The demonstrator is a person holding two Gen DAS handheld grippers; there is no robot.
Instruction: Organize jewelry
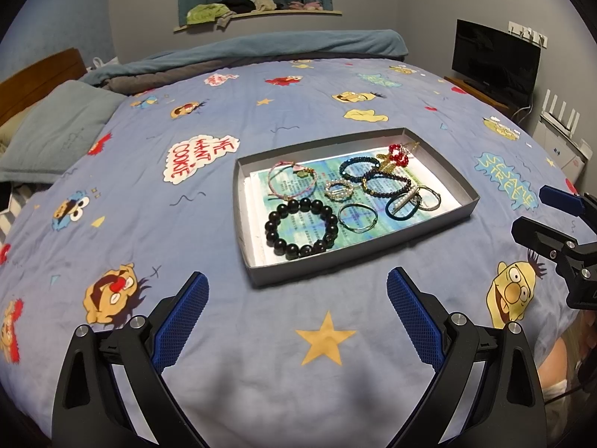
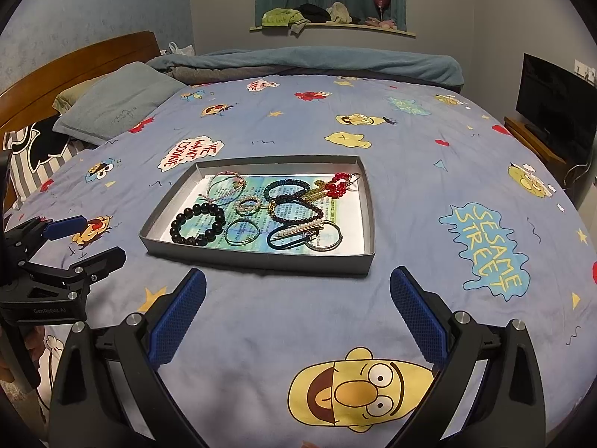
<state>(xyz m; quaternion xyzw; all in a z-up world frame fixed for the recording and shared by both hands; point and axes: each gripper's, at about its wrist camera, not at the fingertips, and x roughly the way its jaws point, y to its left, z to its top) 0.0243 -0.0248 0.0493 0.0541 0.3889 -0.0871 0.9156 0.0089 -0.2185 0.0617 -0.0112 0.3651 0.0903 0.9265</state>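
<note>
Because the jewelry lies gathered in the shallow grey cardboard tray (image 1: 244, 201) on the blue cartoon-print bed (image 1: 261, 380), the left tool (image 1: 296, 298) and right tool (image 2: 298, 295) hover wide open, empty, short of it.

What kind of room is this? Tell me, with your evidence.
Most likely a bedroom at home: a bed with a cartoon-print sheet, a pillow by a wooden headboard, and a television on a low stand.

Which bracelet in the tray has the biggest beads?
The black bracelet at the tray's near-left corner; its large glossy beads dwarf the others'.
</note>
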